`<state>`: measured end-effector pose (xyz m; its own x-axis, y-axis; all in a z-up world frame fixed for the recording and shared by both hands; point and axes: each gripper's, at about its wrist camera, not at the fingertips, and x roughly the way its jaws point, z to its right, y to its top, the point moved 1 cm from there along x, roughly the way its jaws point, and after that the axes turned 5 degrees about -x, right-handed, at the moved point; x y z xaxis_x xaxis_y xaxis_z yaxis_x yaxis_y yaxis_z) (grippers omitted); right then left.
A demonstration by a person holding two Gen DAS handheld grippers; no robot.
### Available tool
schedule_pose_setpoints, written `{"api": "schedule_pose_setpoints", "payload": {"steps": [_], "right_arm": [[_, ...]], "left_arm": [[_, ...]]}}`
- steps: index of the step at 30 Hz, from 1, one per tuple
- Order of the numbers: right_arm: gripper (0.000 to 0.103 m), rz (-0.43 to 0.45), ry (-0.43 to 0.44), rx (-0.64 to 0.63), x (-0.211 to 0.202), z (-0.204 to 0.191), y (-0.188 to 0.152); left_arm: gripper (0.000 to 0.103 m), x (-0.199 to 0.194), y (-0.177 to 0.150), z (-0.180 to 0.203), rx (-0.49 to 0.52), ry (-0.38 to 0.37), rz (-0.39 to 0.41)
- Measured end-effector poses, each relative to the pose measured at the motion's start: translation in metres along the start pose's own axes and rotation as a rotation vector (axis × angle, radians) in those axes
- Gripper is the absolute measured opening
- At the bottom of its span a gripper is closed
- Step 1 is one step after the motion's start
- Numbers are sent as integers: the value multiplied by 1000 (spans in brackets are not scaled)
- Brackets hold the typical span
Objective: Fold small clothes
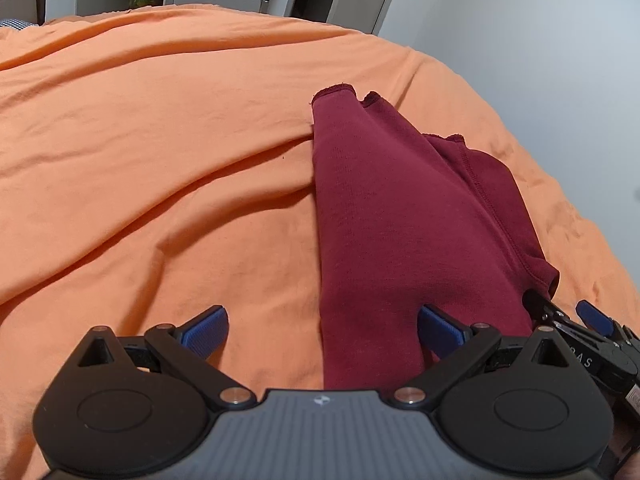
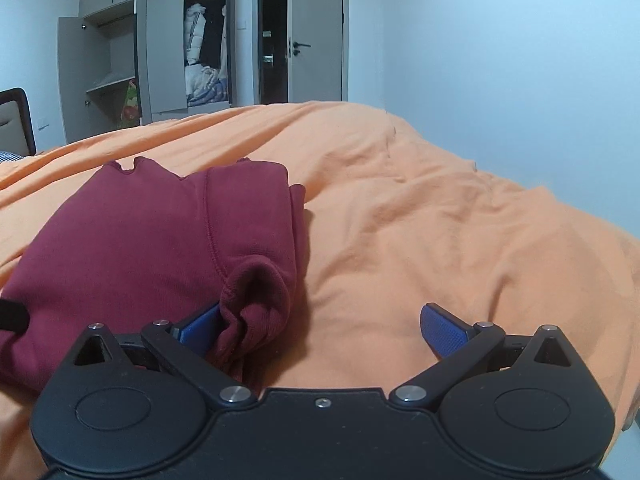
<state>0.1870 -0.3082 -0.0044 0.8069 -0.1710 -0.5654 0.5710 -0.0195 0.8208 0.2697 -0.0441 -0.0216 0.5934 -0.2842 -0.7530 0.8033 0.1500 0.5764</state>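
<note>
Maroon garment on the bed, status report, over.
Left gripper open, right gripper open. Maroon garment folded on orange bedspread. Nothing in the way.

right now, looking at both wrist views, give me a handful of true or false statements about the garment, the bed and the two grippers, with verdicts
1. The dark red garment lies on an orange bed cover. True.
2. The left gripper is clamped shut on the garment. False: its jaws stand wide open, with the garment's near end between them.
3. The right gripper is open. True: a bunched corner of the garment rests against its left finger, not pinched.
4. The garment is spread out flat in a single layer. False: it is folded over into a narrow stack, with layered edges showing.
5. The wardrobe behind the bed has its doors closed. False: doors stand open, with clothes visible inside.
</note>
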Motion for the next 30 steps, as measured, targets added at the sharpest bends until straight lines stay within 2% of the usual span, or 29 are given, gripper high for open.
{"api": "schedule_pose_setpoints", "payload": {"steps": [8, 13, 21, 26, 30], "right_arm": [[103, -8, 17, 65, -10, 3, 11], [103, 41, 60, 144, -20, 11, 28], [103, 26, 112, 59, 10, -8, 52], [103, -56, 147, 60, 37, -19, 30], [103, 33, 145, 79, 31, -18, 12]], "left_arm": [[102, -1, 2, -2, -2, -1, 0], [102, -1, 1, -1, -8, 0, -2], [103, -1, 0, 0, -4, 2, 0], [103, 1, -2, -3, 1, -1, -6], [103, 4, -3, -7, 7, -7, -13]]}}
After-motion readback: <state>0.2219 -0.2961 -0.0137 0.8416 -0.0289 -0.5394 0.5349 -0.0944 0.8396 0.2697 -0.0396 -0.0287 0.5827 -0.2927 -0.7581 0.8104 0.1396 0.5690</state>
